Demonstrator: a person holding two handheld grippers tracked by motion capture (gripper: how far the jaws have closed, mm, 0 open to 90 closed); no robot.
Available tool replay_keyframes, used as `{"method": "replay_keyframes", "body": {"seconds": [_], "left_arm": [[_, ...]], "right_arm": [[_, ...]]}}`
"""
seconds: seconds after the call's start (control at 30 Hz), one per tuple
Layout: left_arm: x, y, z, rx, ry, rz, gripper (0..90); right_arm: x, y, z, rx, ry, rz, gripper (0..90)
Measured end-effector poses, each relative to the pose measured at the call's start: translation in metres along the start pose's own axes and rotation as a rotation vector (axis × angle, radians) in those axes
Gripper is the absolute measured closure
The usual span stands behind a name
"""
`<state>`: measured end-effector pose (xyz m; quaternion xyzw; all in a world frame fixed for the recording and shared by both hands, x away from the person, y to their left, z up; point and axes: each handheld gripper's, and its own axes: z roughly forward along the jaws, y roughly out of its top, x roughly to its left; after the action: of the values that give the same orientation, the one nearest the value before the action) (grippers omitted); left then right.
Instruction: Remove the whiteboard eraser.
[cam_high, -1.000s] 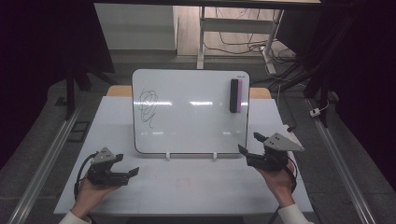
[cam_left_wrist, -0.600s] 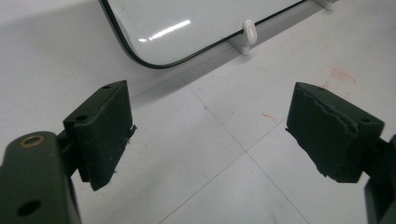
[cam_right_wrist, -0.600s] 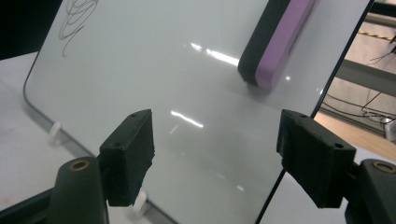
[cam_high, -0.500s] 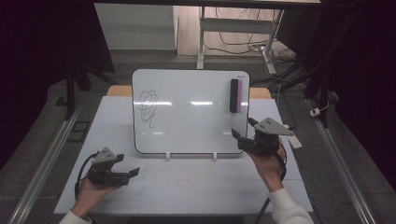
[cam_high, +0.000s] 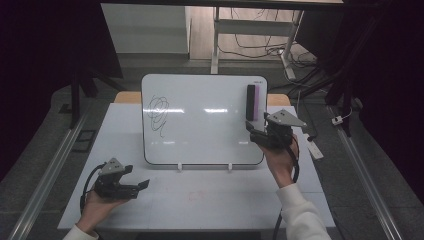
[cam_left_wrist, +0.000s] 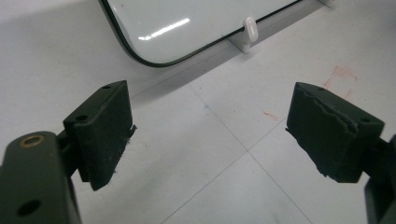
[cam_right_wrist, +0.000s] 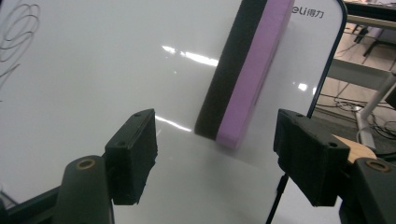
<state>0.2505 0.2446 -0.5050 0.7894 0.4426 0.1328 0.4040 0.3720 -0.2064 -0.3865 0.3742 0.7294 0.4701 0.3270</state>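
Eraser (cam_high: 253, 102): black and purple, upright on the whiteboard (cam_high: 200, 125), upper right part, scribble (cam_high: 159, 113) at far left. Right gripper (cam_high: 256, 131): raised before the board just below the eraser, jaws wide, lately narrowing, nothing between them. Left gripper (cam_high: 141, 185): low over the table (cam_high: 210, 200), jaws wide, empty.

A white table (cam_high: 210, 200) serves as landmark. Faint red marks (cam_high: 196, 195) sit on its near middle. Beyond its far edge stand a desk's white legs (cam_high: 216, 45) with loose cables (cam_high: 250, 47) on the floor. A metal rail (cam_high: 45, 175) runs along its left side.
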Motion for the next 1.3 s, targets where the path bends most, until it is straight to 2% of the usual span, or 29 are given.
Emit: {"method": "replay_keyframes", "body": {"seconds": [0.3, 0.5, 0.63, 0.87, 0.97, 1.3], "left_arm": [[0.001, 0.000, 0.001, 0.005, 0.002, 0.004, 15.0], [0.001, 0.000, 0.001, 0.004, 0.000, 0.005, 15.0], [0.001, 0.000, 0.001, 0.002, 0.003, 0.002, 15.0], [0.002, 0.000, 0.001, 0.002, 0.003, 0.004, 15.0], [0.002, 0.000, 0.001, 0.002, 0.002, 0.004, 15.0], [0.002, -0.001, 0.001, 0.003, 0.003, 0.003, 15.0]], "right_arm": [[-0.004, 0.010, 0.012, -0.004, -0.035, 0.025, 33.5], [-0.001, 0.017, 0.020, 0.008, -0.061, 0.029, 41.8], [0.000, 0.018, 0.024, 0.017, -0.068, 0.033, 43.6], [0.003, 0.021, 0.031, 0.036, -0.112, 0.039, 51.3], [0.004, 0.021, 0.032, 0.036, -0.136, 0.045, 54.6], [0.004, 0.021, 0.031, 0.032, -0.157, 0.093, 62.1]]}}
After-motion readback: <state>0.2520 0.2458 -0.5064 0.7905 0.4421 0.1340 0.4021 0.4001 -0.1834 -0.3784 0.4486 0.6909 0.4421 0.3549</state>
